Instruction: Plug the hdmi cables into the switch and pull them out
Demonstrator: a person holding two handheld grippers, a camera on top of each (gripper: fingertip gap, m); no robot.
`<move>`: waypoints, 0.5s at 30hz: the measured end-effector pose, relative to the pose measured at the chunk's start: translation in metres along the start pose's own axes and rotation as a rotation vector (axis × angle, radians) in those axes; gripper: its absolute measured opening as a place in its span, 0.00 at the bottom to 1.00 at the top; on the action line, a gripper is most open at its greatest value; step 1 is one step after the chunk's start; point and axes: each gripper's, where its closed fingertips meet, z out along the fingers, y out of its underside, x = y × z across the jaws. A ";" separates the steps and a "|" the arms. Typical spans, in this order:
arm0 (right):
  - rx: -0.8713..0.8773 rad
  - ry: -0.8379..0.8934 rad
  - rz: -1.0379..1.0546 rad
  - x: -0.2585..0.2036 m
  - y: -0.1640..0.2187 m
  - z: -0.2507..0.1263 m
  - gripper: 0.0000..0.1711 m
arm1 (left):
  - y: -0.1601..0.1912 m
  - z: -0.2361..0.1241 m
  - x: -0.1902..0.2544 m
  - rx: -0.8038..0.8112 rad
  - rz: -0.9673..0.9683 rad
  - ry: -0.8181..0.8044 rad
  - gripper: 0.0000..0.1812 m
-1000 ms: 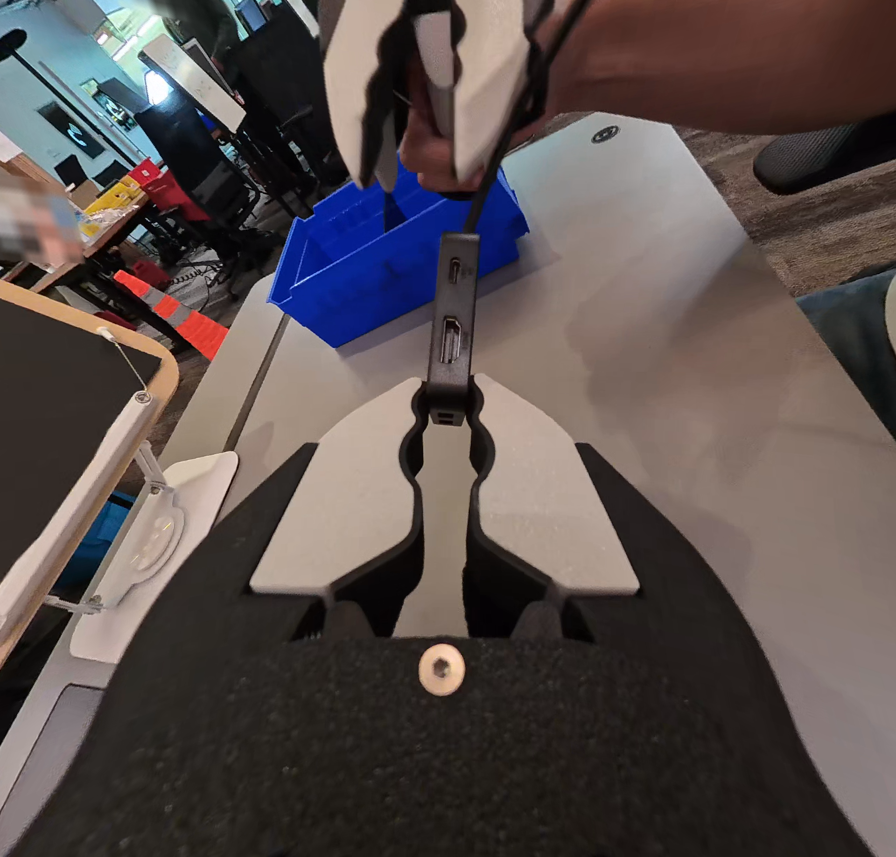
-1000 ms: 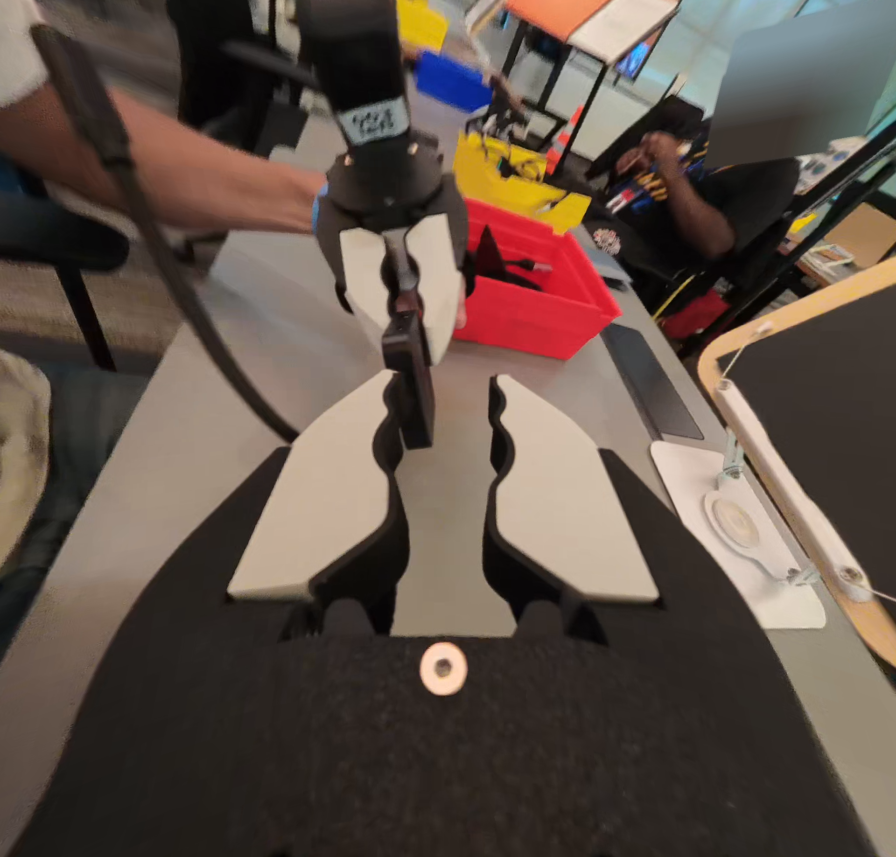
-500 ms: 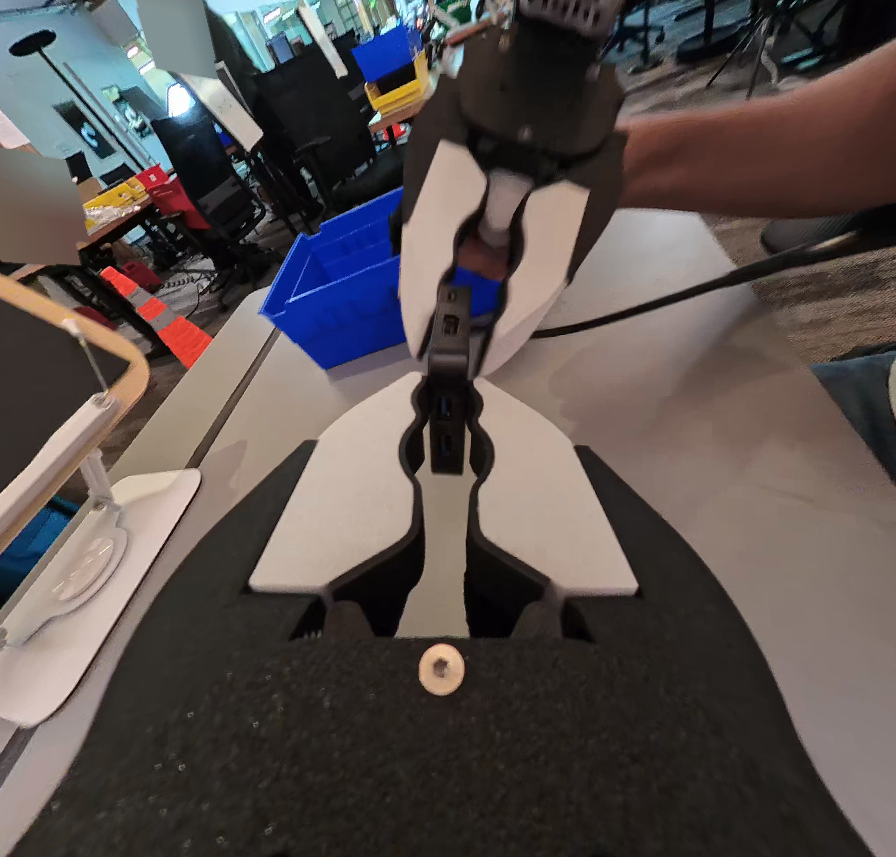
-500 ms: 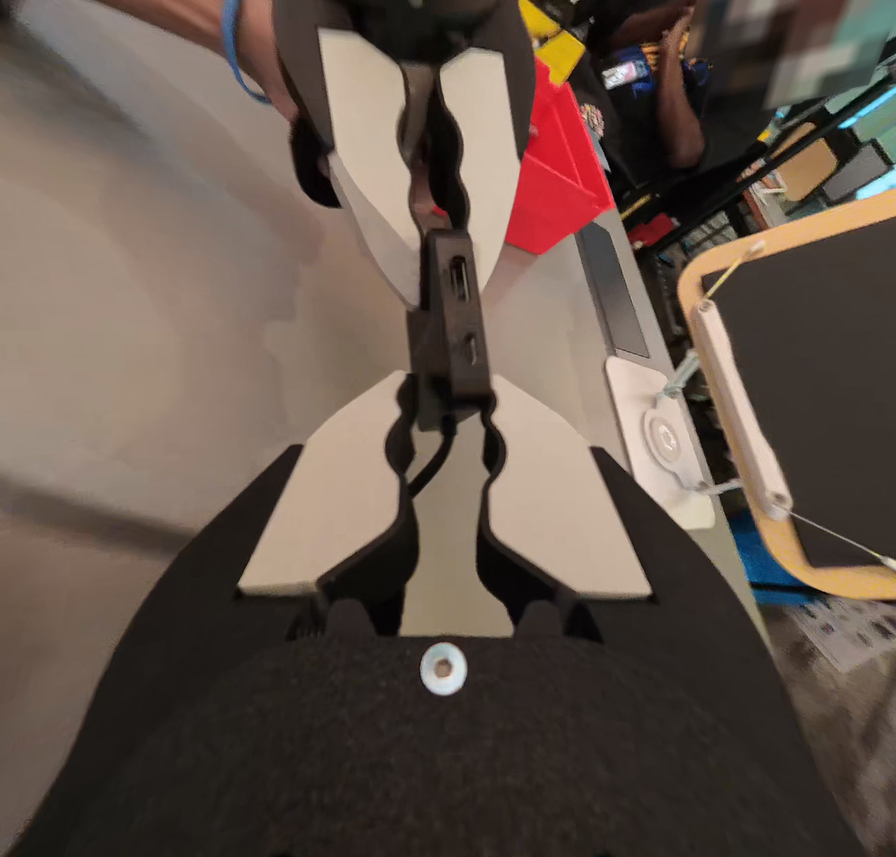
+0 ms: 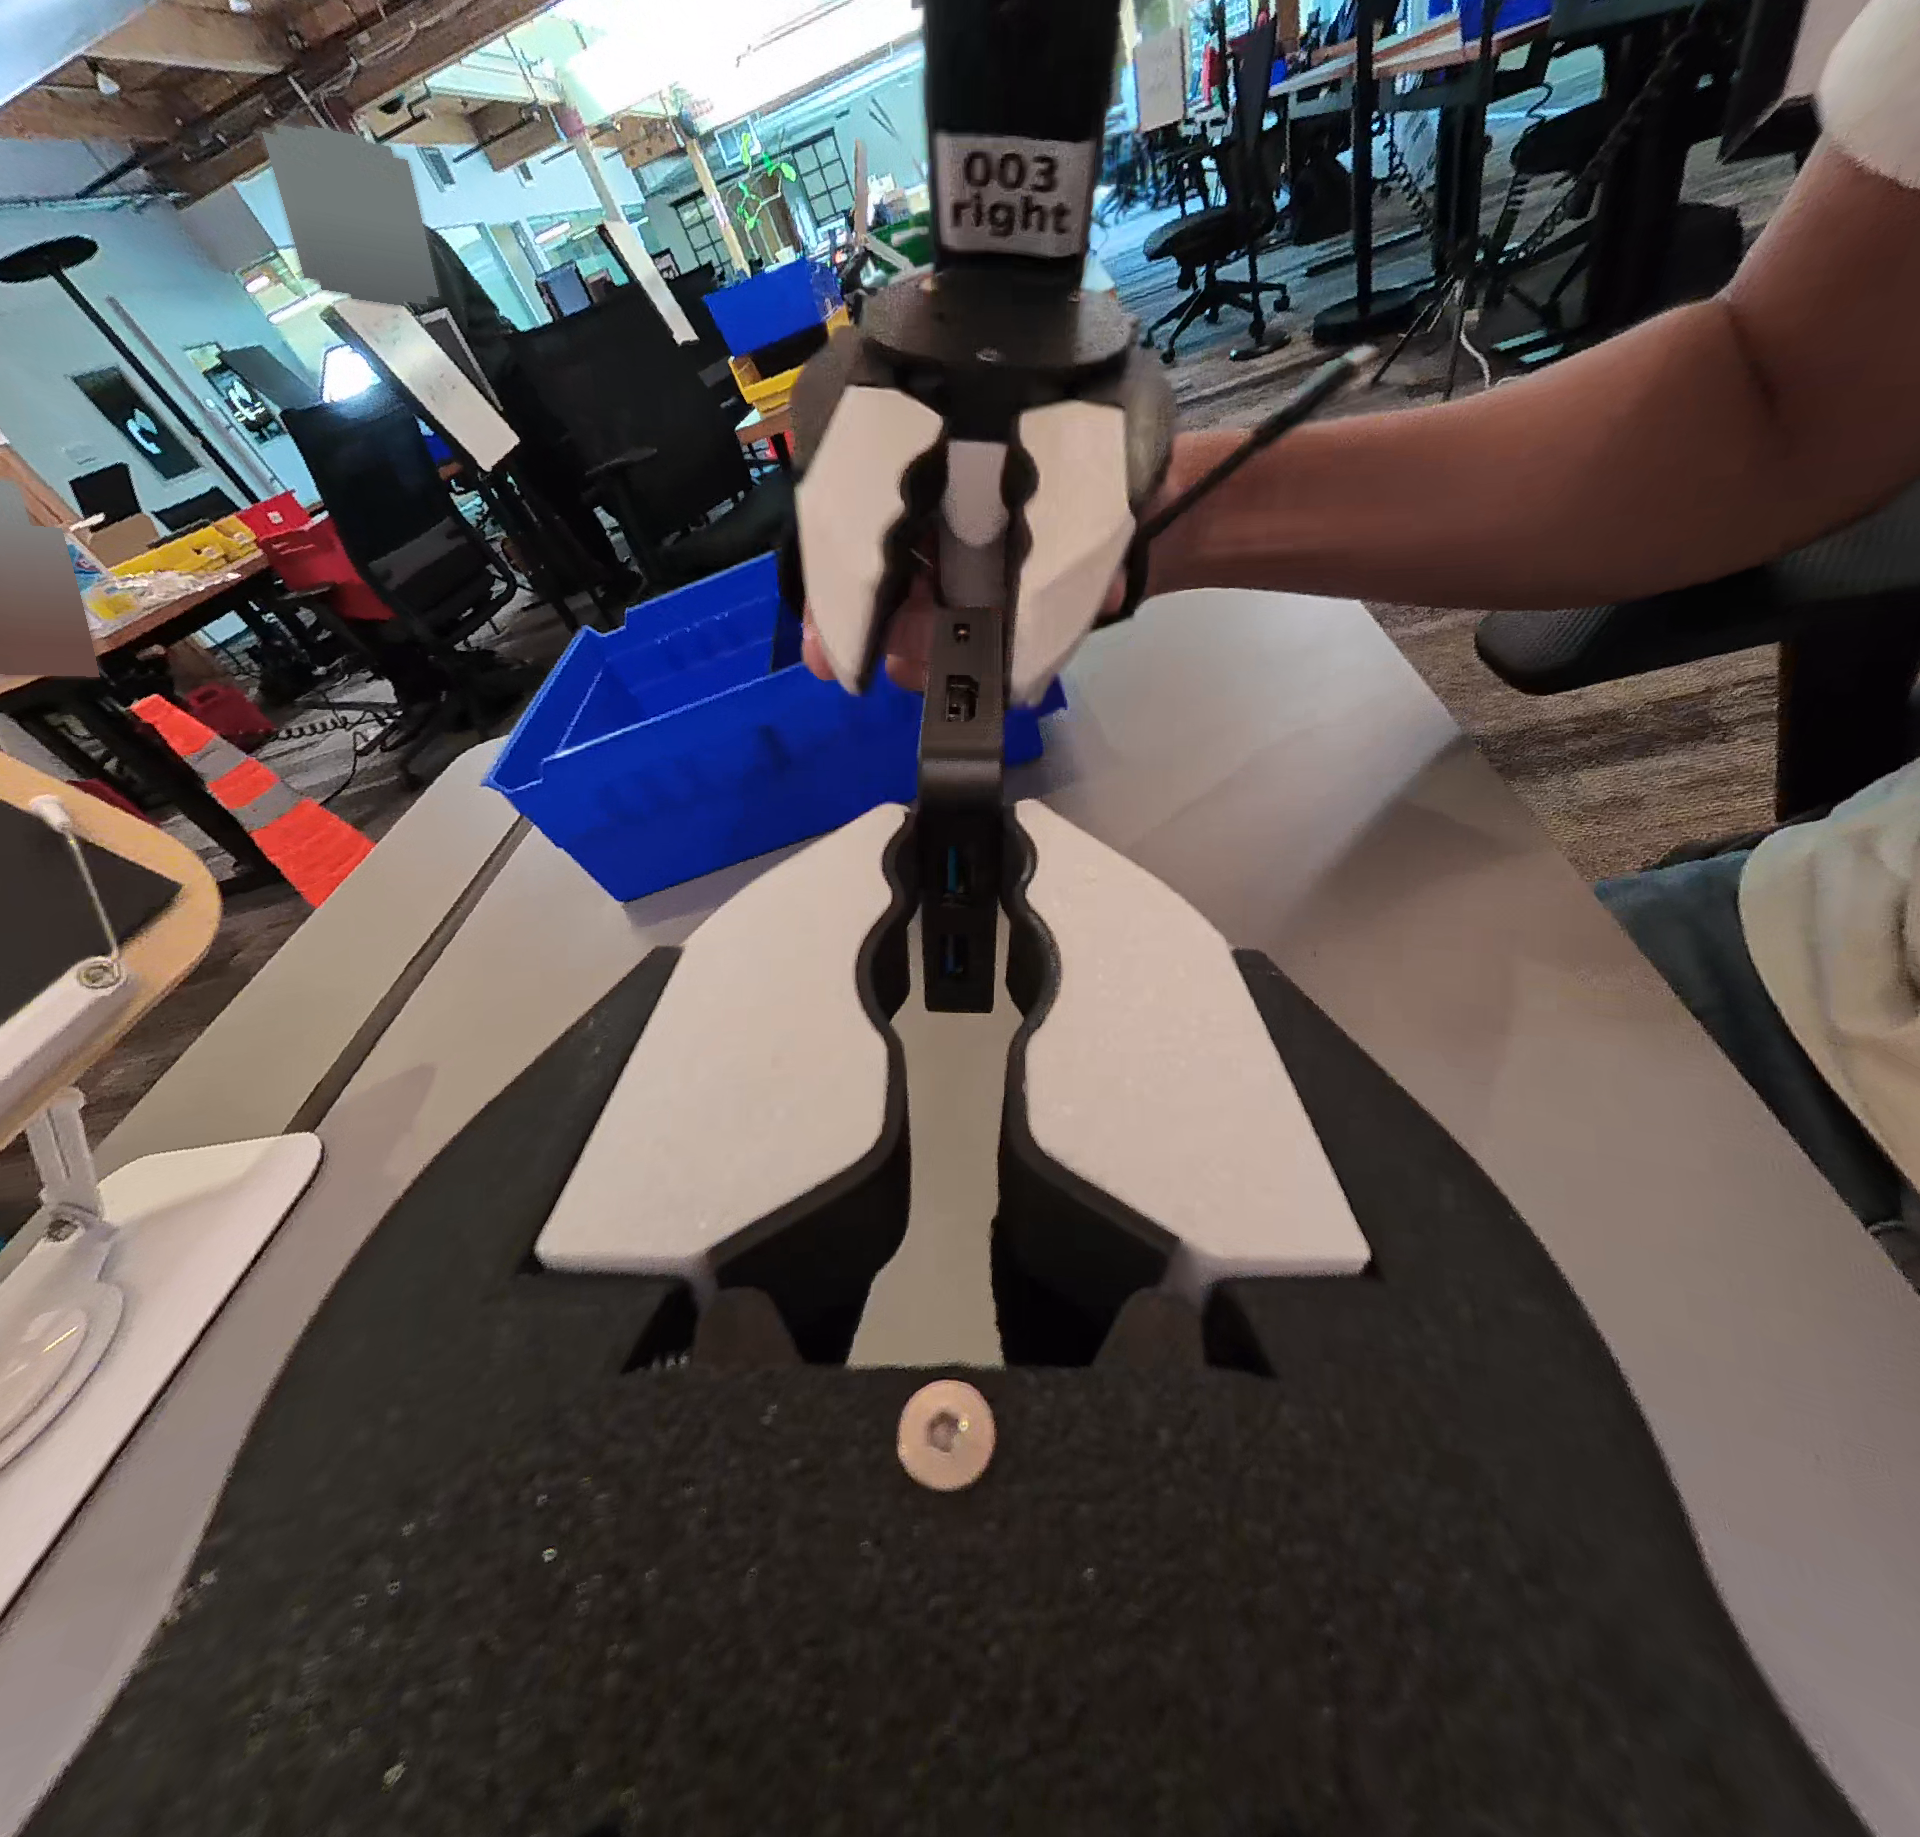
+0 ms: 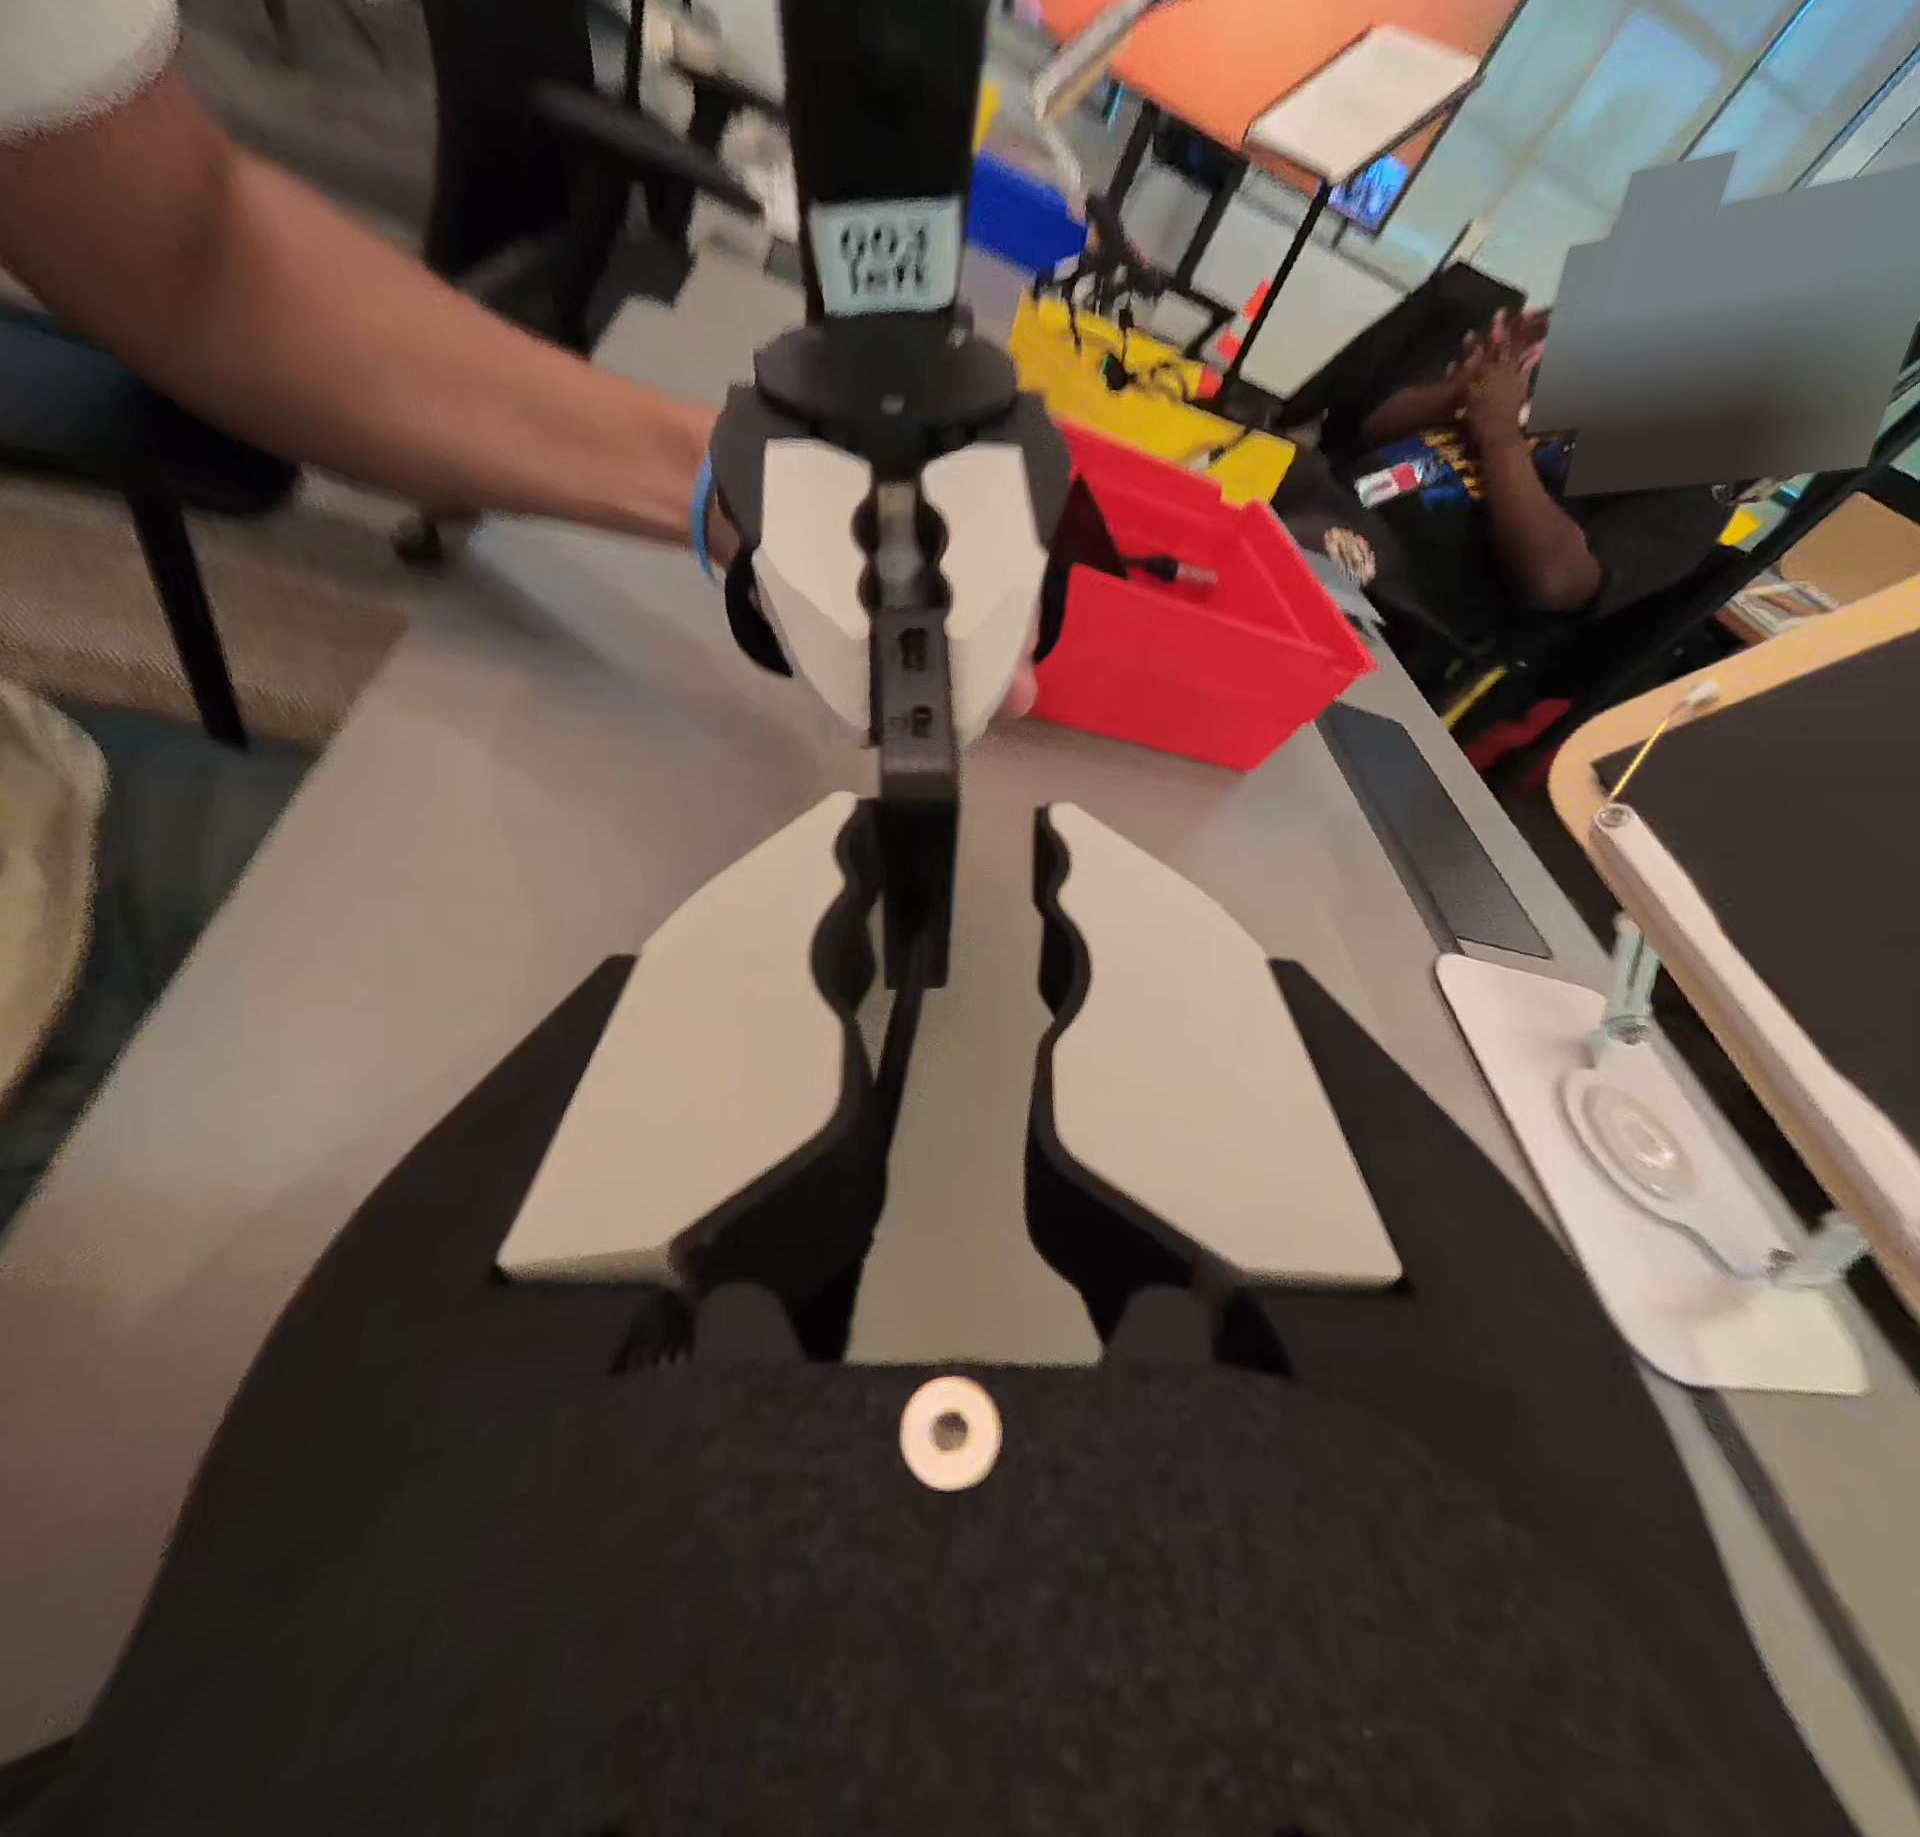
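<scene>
While left gripper [image 5: 958, 914] fingers pinch the switch [image 5: 961, 821], right gripper [image 6: 945, 894] fingers stand spread around it

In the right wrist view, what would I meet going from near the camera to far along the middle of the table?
right gripper with its jaws open → black switch → left gripper, jaws shut on the switch → red bin → yellow bin
</scene>
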 end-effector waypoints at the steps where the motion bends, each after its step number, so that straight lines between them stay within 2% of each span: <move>1: 0.060 -0.006 0.057 0.004 -0.008 -0.007 0.21 | -0.005 -0.003 0.001 0.016 -0.002 0.007 0.07; 5: 0.339 0.073 0.200 0.036 -0.035 -0.052 0.15 | -0.022 -0.014 0.004 0.060 0.005 0.028 0.07; 7: 0.301 0.047 0.227 0.036 -0.025 -0.056 0.16 | -0.035 -0.020 0.003 0.113 -0.004 0.029 0.07; 10: 0.124 0.007 0.153 0.018 -0.005 -0.027 0.20 | -0.051 -0.025 -0.001 0.199 0.016 0.019 0.07; 15: 0.141 -0.042 0.078 -0.002 -0.019 0.003 0.20 | -0.045 -0.020 -0.002 0.195 0.012 0.017 0.07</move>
